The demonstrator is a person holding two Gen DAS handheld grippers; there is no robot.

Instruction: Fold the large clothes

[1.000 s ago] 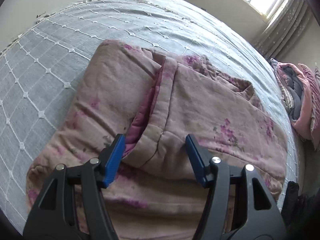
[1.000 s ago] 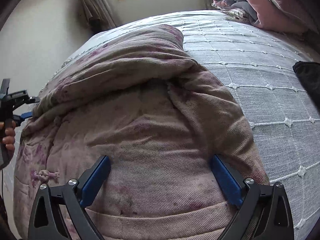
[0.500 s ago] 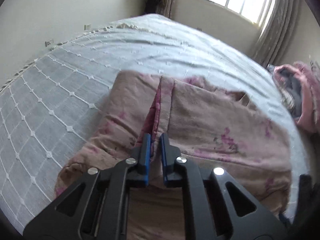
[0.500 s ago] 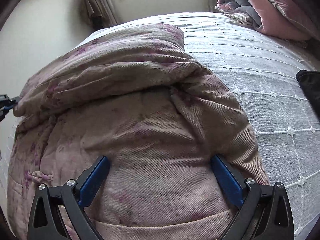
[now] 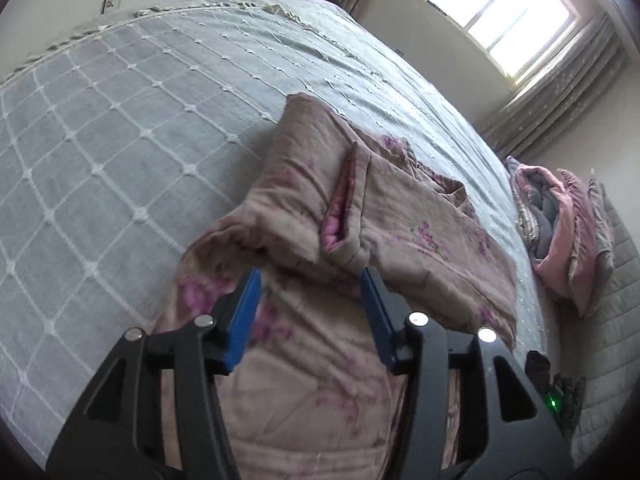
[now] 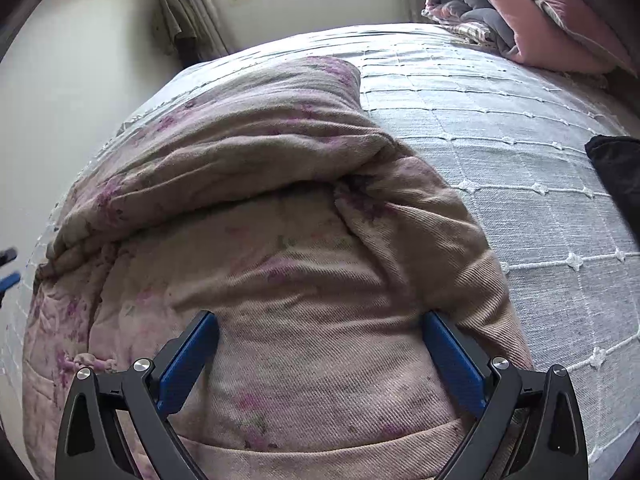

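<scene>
A padded pink-beige floral garment (image 5: 400, 220) lies on the bed, its far half folded over the near half, with a pink lining showing at the fold edge (image 5: 340, 208). My left gripper (image 5: 310, 280) is open and empty just above the near edge of the folded layer. In the right wrist view the same garment (image 6: 280, 220) fills the middle. My right gripper (image 6: 320, 328) is open wide over the near part of the garment and holds nothing.
The bed has a grey bedspread with a white diamond pattern (image 5: 100, 140). A pile of pink and grey bedding (image 5: 560, 220) lies at the bed's far end (image 6: 540, 20). A dark item (image 6: 616, 168) lies at the right. Window and curtains stand behind.
My left gripper was open, shut half a second ago, and is open again now. The garment's folded layer lies farther from it. My right gripper stayed open and hardly moved.
</scene>
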